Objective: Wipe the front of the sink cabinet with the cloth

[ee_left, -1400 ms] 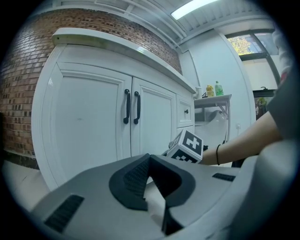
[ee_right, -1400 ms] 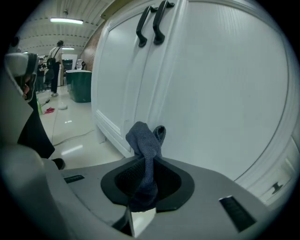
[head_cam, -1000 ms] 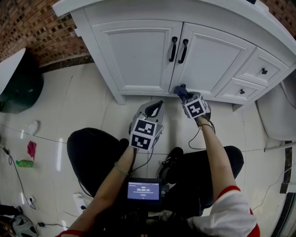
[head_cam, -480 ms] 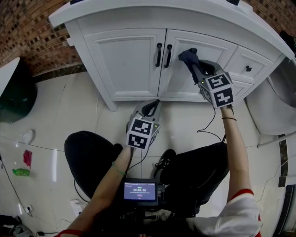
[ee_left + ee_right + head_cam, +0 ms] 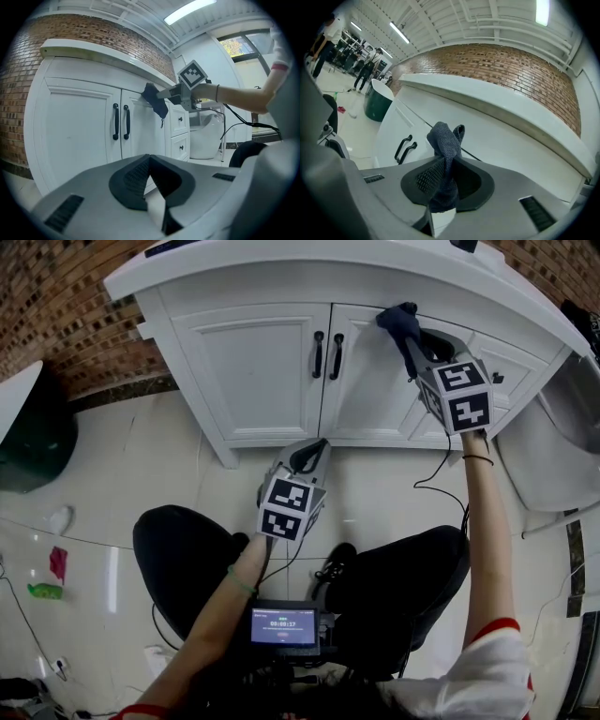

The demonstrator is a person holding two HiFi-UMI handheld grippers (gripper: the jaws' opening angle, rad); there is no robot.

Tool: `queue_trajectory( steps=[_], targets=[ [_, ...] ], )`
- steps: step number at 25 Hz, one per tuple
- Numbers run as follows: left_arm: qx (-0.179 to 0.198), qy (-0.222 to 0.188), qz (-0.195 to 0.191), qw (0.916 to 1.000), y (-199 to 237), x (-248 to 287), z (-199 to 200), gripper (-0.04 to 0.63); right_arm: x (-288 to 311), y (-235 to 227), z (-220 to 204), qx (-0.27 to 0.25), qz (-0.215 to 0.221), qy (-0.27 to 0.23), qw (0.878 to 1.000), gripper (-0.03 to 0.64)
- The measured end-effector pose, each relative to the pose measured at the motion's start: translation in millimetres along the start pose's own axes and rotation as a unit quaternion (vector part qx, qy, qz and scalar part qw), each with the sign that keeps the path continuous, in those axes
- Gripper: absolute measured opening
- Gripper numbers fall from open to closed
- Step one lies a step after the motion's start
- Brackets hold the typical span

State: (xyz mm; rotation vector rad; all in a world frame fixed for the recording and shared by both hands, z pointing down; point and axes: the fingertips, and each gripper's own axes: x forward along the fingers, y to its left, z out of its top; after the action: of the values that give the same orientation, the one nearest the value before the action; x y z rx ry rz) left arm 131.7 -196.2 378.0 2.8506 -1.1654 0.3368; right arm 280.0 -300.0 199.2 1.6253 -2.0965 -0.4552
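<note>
Bathroom set in a hall: sink cabinet (image 5: 253, 371), toilet (image 5: 206, 138), brick wall (image 5: 66, 324), strip lights (image 5: 192, 10).

Brick wall (image 5: 56, 324), green bin (image 5: 36, 442), white toilet (image 5: 553, 460)

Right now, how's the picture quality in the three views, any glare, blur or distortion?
Head view: wide-angle bend curves the cabinet top, and the glossy floor shows pale glare streaks. Left gripper view: round fisheye with black corners, a blown-out ceiling light, the left tool filling the lower frame. Right gripper view: same black corners, yet the cloth weave is sharp.
</note>
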Motion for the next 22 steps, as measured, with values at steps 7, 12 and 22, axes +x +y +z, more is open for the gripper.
queue_trajectory(
  steps=[7,12,22],
  targets=[
    [-0.003,0.007,0.003,1.0,3.8,1.1,-5.1,0.02,16.2,24.6,-54.5,0.012,0.017,0.047,0.999,0.064],
    [-0.004,0.017,0.001,0.9998,5.7,7.0,-16.1,0.02,31.1,51.8,-103.5,0.025,0.038,0.085,0.995,0.064],
    [-0.011,0.036,-0.004,0.9993,10.9,18.5,-38.5,0.02,71.2,127.0,-213.8,0.039,0.094,0.18,0.978,0.064]
  ],
)
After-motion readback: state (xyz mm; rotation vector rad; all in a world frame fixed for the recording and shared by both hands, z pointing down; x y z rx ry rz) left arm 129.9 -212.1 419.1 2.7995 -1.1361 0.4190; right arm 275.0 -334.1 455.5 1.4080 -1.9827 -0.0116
